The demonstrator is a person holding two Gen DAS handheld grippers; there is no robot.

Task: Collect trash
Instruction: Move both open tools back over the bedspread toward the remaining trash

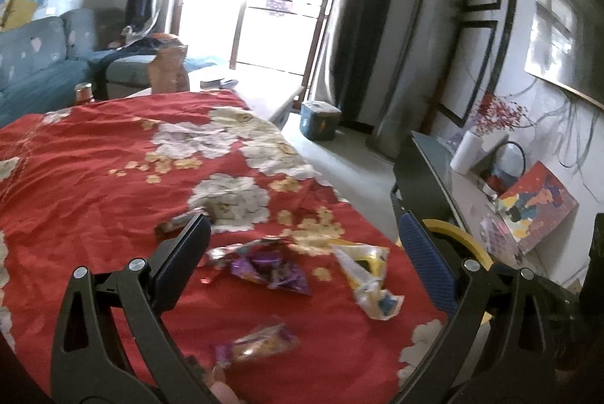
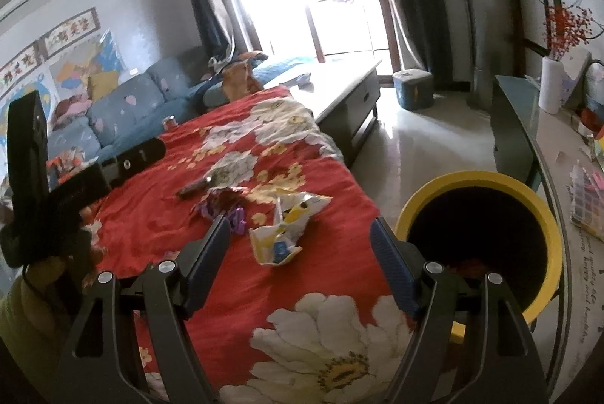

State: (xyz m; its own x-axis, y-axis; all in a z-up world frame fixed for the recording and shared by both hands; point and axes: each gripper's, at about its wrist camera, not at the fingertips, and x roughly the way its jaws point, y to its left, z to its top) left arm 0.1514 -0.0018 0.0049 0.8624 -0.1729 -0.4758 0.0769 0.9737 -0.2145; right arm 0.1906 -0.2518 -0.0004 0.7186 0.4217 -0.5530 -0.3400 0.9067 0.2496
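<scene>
Several crumpled wrappers lie on a red flowered cloth (image 1: 94, 185). A purple wrapper (image 1: 270, 272) lies between my left gripper's (image 1: 302, 230) open fingers, a yellow-white wrapper (image 1: 368, 277) to its right, a small clear-purple packet (image 1: 258, 343) nearer me. A dark wrapper (image 1: 171, 223) sits by the left fingertip. My right gripper (image 2: 300, 234) is open and empty, above the yellow-white wrapper (image 2: 287, 226); the purple wrapper (image 2: 226, 209) and a dark wrapper (image 2: 194, 188) lie beyond. A yellow bin (image 2: 487, 238) stands at the cloth's right edge, also in the left wrist view (image 1: 458, 238). The left gripper body (image 2: 56, 177) shows at left.
A blue sofa (image 2: 124, 109) stands behind the cloth, a low table (image 2: 347, 87) beyond it. A blue box (image 2: 413, 88) sits on the floor. A dark side cabinet (image 2: 528, 124) with a white vase (image 2: 553, 87) runs along the right wall. Bright balcony doors at back.
</scene>
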